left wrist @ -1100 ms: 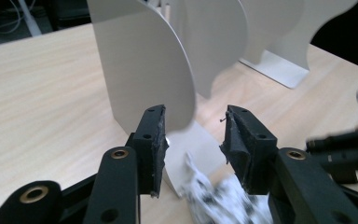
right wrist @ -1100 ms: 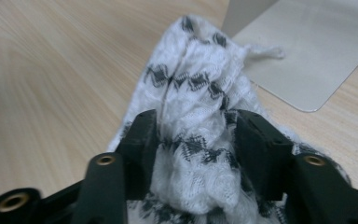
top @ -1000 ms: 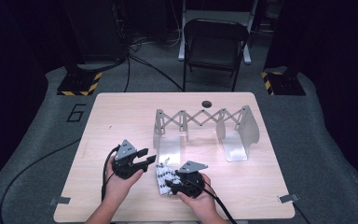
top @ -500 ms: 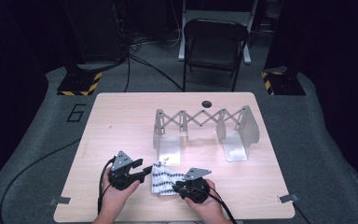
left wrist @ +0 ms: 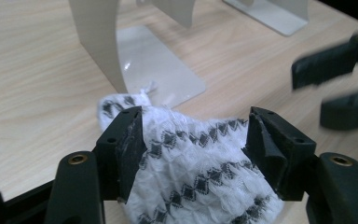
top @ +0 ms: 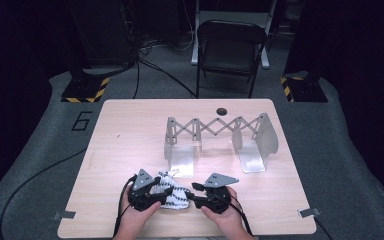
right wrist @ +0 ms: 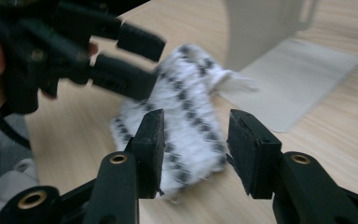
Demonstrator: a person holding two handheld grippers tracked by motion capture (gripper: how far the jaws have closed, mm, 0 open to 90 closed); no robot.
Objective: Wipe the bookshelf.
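On the wooden table [top: 130, 130] lies one white cloth with black diamond pattern [top: 172, 195], bunched up. One grey metal expanding rack [top: 220, 137] stands there, with two end plates joined by one scissor lattice. Two handheld grippers are present: the left gripper [top: 166, 190] and the right gripper [top: 190, 192]. One black folding chair [top: 227, 50] stands behind the table, and two yellow-and-black striped bases [top: 85, 90] sit on the floor.
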